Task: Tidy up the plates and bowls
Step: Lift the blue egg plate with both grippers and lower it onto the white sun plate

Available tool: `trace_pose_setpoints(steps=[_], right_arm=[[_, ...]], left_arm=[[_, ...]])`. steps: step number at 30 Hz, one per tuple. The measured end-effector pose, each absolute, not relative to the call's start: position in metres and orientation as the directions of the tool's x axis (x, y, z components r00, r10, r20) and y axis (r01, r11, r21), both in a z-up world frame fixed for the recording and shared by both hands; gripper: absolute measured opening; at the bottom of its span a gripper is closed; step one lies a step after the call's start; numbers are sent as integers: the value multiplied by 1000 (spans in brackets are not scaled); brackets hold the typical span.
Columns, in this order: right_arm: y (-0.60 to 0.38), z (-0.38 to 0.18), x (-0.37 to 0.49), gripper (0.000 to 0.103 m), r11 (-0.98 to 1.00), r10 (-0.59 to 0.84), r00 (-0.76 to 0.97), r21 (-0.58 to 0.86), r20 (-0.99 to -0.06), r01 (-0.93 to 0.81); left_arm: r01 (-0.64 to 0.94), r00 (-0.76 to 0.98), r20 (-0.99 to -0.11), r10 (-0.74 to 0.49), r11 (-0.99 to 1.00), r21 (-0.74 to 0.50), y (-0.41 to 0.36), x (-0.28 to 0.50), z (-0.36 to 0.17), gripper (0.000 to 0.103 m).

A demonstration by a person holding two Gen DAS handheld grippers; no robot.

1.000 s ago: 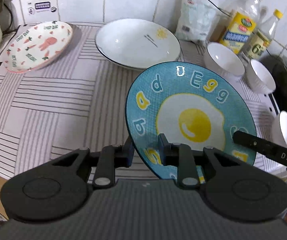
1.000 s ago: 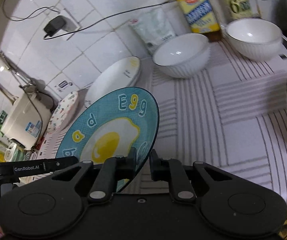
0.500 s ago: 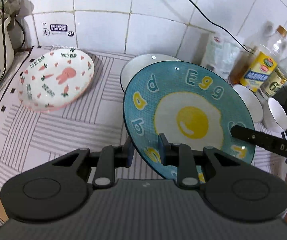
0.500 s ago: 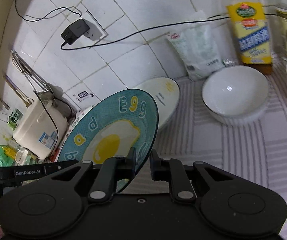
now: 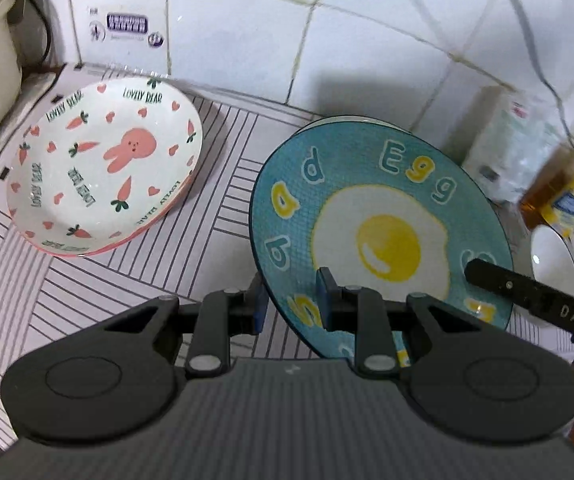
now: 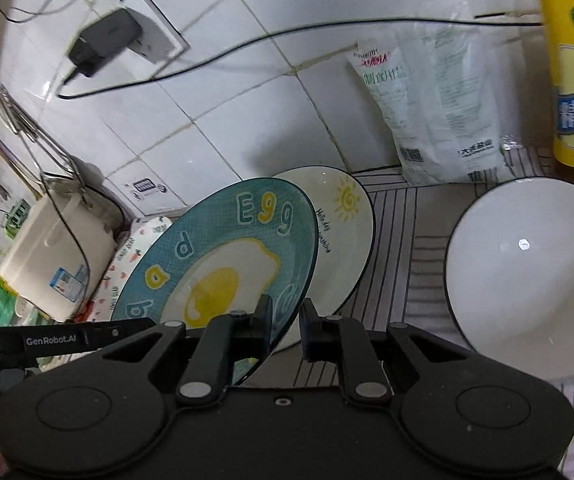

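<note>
Both grippers pinch one blue egg plate [image 5: 379,216] by its rim: left gripper [image 5: 291,305] at lower centre, right gripper [image 6: 285,322] likewise. It hangs tilted over the white sun plate [image 6: 347,236], not yet stacked. Left of it, the rabbit plate [image 5: 103,168] lies apart; a white bowl [image 6: 527,276] waits at right.

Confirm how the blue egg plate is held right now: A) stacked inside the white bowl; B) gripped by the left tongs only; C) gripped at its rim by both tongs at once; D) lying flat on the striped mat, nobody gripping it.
C: the left tongs and the right tongs each pinch the rim of the blue egg plate, which is tilted up over the sun plate.
</note>
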State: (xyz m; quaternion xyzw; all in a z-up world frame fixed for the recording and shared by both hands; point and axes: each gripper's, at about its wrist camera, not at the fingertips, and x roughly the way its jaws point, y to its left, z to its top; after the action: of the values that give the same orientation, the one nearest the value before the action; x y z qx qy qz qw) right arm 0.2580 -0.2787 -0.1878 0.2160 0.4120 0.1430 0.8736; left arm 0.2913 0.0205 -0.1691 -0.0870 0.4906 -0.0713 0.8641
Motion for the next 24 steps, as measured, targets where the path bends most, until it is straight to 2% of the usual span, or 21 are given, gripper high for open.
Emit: trace_pose_setpoints(steps=[8, 13, 19, 24], right_arm=[[-276, -196, 286, 18, 878, 405, 590, 478, -699, -36], [-266, -188, 293, 18, 919, 345, 553, 392, -758, -36], [-267, -185, 300, 18, 935, 311, 541, 354, -781, -27], [-247, -176, 308, 27, 977, 189, 482, 213, -856, -5]], left_arm=[[9, 462, -860, -214, 972, -237, 19, 315, -182, 23], [8, 452, -862, -231, 967, -255, 18, 319, -187, 23], [1, 440, -865, -243, 963, -271, 17, 323, -189, 23], [16, 411, -877, -249, 964, -267, 14, 332, -191, 23]])
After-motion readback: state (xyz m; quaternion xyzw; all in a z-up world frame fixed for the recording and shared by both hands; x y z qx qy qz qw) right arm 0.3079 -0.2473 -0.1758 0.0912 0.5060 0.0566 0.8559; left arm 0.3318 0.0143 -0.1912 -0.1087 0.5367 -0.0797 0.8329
